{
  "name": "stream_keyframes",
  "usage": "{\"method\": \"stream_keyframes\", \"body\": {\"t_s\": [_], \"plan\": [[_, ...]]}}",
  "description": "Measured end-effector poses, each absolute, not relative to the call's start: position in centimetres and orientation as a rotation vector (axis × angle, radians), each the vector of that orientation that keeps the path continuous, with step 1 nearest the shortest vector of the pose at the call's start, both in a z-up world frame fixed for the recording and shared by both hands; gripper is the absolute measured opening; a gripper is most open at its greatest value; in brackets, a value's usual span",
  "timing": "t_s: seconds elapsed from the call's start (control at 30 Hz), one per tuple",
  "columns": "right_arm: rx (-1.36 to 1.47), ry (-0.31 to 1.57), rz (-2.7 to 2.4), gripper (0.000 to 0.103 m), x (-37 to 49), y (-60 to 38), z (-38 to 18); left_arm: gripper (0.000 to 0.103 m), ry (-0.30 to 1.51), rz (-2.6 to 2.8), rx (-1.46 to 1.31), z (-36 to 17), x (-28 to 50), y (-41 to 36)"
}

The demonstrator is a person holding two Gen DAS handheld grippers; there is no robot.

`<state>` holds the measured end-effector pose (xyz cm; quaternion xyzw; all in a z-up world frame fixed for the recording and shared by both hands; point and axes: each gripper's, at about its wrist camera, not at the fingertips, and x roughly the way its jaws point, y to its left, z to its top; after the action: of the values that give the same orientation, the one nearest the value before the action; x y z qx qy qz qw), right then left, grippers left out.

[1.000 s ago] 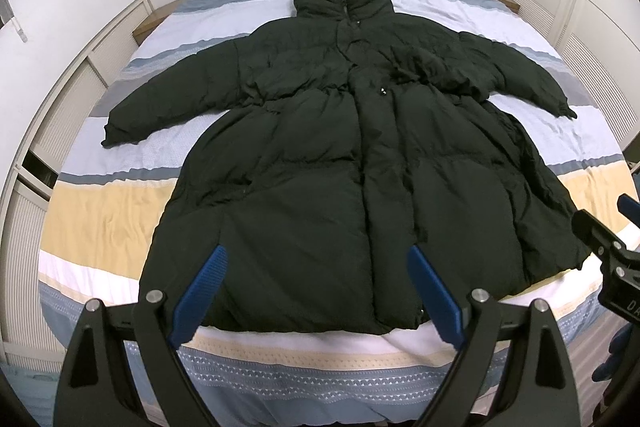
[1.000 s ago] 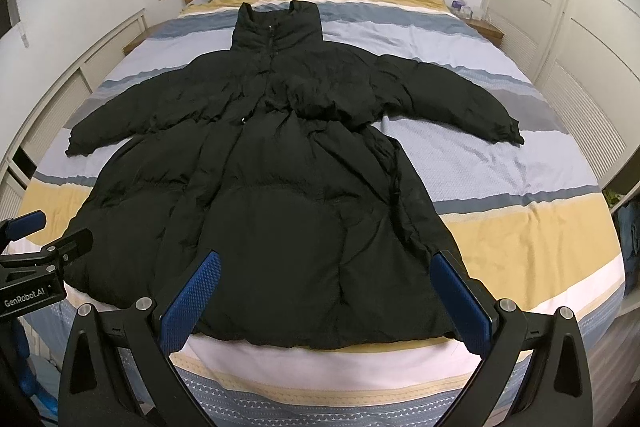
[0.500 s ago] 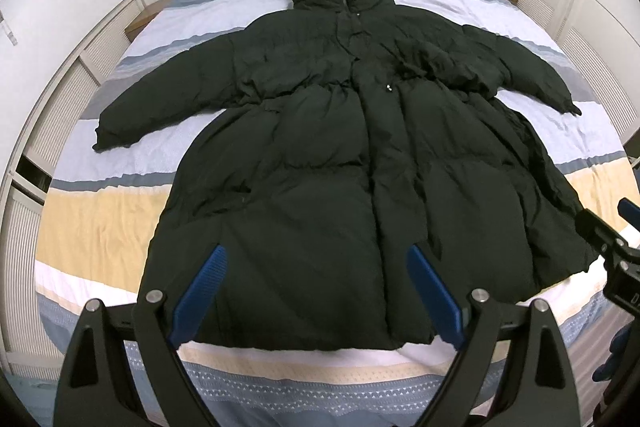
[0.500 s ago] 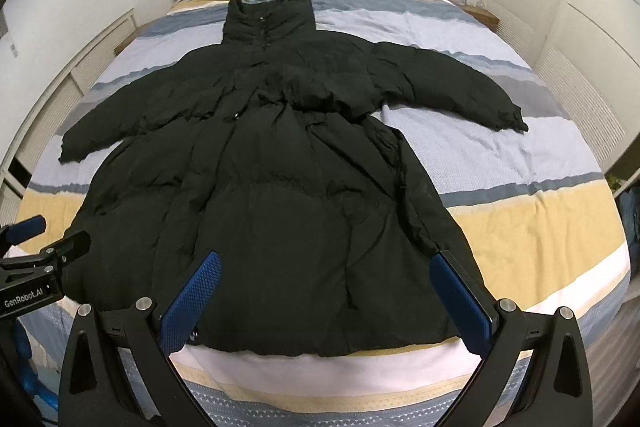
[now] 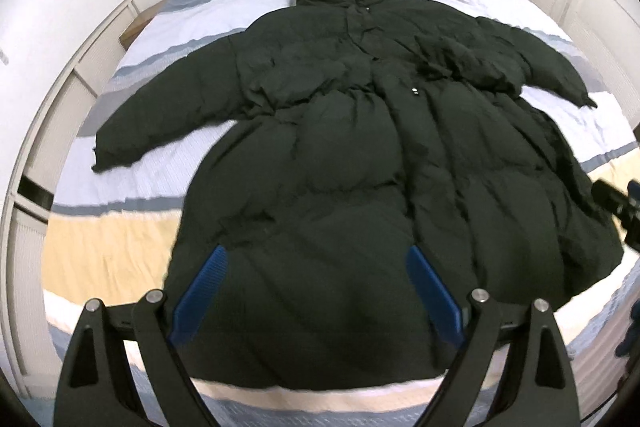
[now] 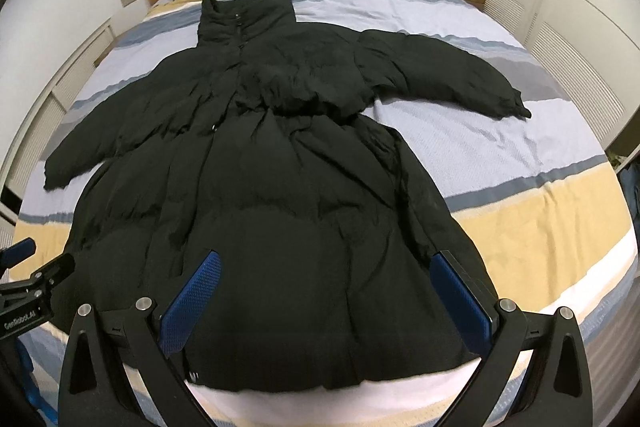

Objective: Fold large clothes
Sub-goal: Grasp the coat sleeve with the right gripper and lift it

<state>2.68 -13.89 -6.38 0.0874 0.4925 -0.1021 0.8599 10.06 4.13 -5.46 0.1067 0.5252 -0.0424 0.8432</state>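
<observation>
Lying flat and face up across the striped bed (image 5: 120,235), one black puffer coat (image 5: 360,167) fills the middle of both frames, collar toward the top. It looks bulky, soft and springy with a slick shell, so a cuff or hem edge would probably hold better than the padding. Two sleeves are spread out. The left gripper (image 5: 316,291) and right gripper (image 6: 326,291) both gape, empty, above the hem.
</observation>
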Motion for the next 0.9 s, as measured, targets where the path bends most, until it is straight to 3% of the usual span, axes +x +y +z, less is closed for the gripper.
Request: {"method": "stream_keyframes", "body": {"t_s": [0.4,0.9], "plan": [[0.418,1.017,-0.338,0.102,10.8,-18.5,-8.6,0.092,1.103,-0.191,0.169,-7.1,20.9,8.8],[0.886,0.877,-0.508,0.102,18.2,-45.3,-18.0,0.092,1.218,0.113,-0.032,-10.1,25.8,8.4]]}}
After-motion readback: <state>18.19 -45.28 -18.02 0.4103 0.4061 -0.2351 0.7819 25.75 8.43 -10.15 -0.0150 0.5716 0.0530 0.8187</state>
